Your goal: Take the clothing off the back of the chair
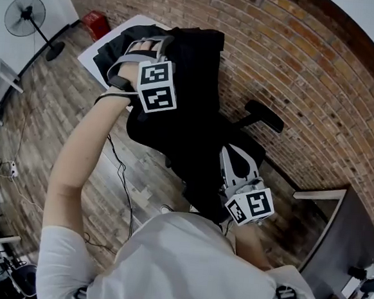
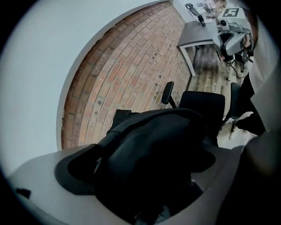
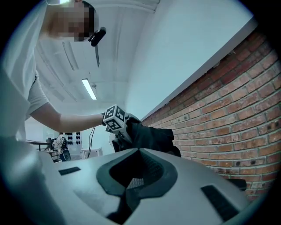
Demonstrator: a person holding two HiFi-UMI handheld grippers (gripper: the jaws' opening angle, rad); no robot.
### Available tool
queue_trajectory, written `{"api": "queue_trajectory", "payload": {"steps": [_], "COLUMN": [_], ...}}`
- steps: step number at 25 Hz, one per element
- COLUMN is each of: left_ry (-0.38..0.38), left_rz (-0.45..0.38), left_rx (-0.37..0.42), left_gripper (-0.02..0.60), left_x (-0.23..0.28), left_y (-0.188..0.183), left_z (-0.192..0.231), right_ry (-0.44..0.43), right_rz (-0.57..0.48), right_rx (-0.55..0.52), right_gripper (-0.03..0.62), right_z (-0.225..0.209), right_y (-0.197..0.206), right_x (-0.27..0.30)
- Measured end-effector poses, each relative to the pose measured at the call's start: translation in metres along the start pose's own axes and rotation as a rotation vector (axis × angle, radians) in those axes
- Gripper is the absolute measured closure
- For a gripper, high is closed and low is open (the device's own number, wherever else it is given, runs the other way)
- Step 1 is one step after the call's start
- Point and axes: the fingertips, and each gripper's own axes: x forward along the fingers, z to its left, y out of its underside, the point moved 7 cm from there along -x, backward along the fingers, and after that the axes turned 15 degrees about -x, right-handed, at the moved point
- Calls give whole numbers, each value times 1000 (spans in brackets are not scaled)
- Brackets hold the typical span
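Spotting the left gripper (image 1: pixel 145 45) in the upper left of the head view, jaws spread wide with the black clothing (image 1: pixel 196 75) bunched up between them, probably not pinched at all, but hard to say. Hanging from there down over the chair (image 1: pixel 264 115) mid-frame, top end above a white table (image 1: pixel 94 54). Also seeing the right gripper (image 1: pixel 236 157) lower centre, jaws together on nothing.

A red-brown brick wall (image 1: pixel 309 71) rises behind the scene, above a floor of wood planks (image 1: pixel 42 102). 1 black standing fan (image 1: pixel 25 15) stands by a white wall, with 1 red box (image 1: pixel 95 23) near it. Black cables (image 1: pixel 122 171) trail across the planks. 1 grey desk (image 1: pixel 335 235) stands near the bricks. 1 long ceiling light (image 3: pixel 89 88) glows overhead.
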Motion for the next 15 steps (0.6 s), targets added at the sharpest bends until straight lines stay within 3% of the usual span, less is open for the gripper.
{"api": "queue_trajectory", "payload": {"steps": [3,7,13,15], "left_ry": [43,104,33,29], "left_rz": [35,65,101,92], "left_rx": [37,18,55,44], "left_gripper": [-9,-8,-2,45], "left_x": [15,35,53,52], "left_y": [-7,-10,-10,-11], "left_z": [3,0,-7,-7], "right_ry": [11,23,9,2], "right_rz": [9,30,49,53], "right_rx": [9,26,35,36], "right_gripper": [574,574,574,574], "right_z": [-3,-5,-9,-9], "right_y": [4,11,19,20], "right_x": [-3,-5,-5,-4]}}
